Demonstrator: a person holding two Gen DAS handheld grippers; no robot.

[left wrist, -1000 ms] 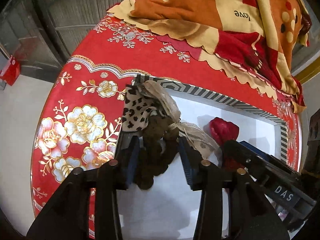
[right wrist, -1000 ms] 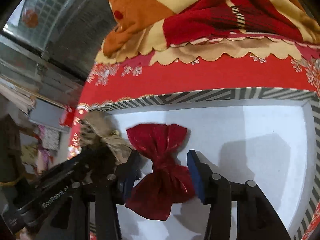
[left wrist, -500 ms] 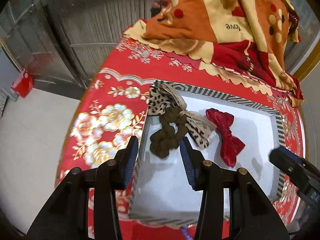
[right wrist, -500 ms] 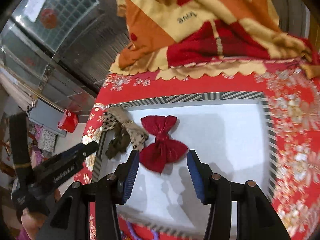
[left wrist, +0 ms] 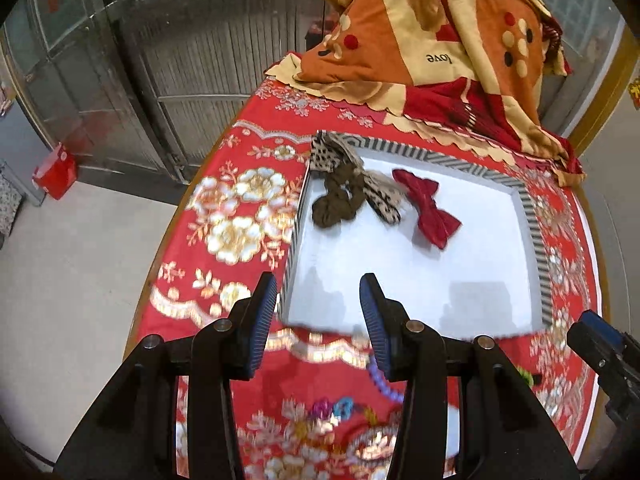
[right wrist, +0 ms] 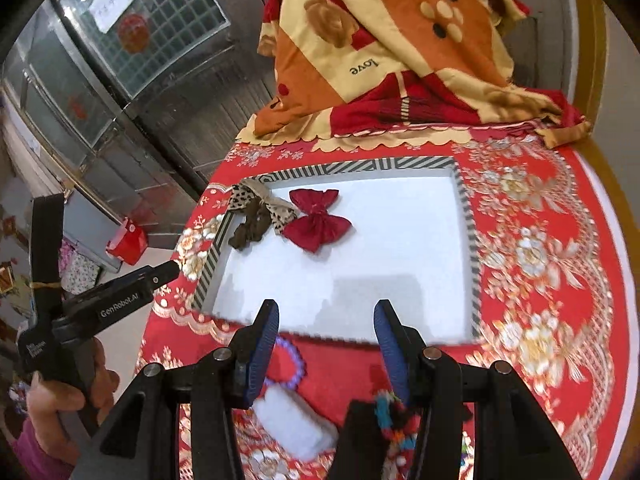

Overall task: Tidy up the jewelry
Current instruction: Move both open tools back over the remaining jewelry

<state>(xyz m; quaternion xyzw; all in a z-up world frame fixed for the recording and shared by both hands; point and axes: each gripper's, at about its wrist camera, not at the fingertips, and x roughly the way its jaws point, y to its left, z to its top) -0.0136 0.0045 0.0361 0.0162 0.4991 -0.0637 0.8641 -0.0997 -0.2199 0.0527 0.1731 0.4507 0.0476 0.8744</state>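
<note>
A white tray with a striped rim (left wrist: 534,216) (right wrist: 466,216) lies on the red tablecloth. In its far left corner lie a leopard-print bow with a brown scrunchie (left wrist: 340,196) (right wrist: 256,216) and a red bow (left wrist: 430,210) (right wrist: 318,220). My left gripper (left wrist: 318,320) is open and empty over the tray's near left corner. My right gripper (right wrist: 326,344) is open and empty above the tray's near edge. A purple bead bracelet (left wrist: 382,382) (right wrist: 294,360) and colourful beaded pieces (right wrist: 390,416) (left wrist: 334,408) lie on the cloth in front of the tray.
A folded orange and red blanket (left wrist: 432,40) (right wrist: 392,60) sits at the table's far side. A white block (right wrist: 296,420) lies near the bracelet. The left gripper body and hand (right wrist: 100,308) show at left in the right wrist view. A metal door and floor lie beyond the table edge.
Both grippers have pulled back and up from the tray, leaving the bows and scrunchie inside. The near table edge with beads has come into view.
</note>
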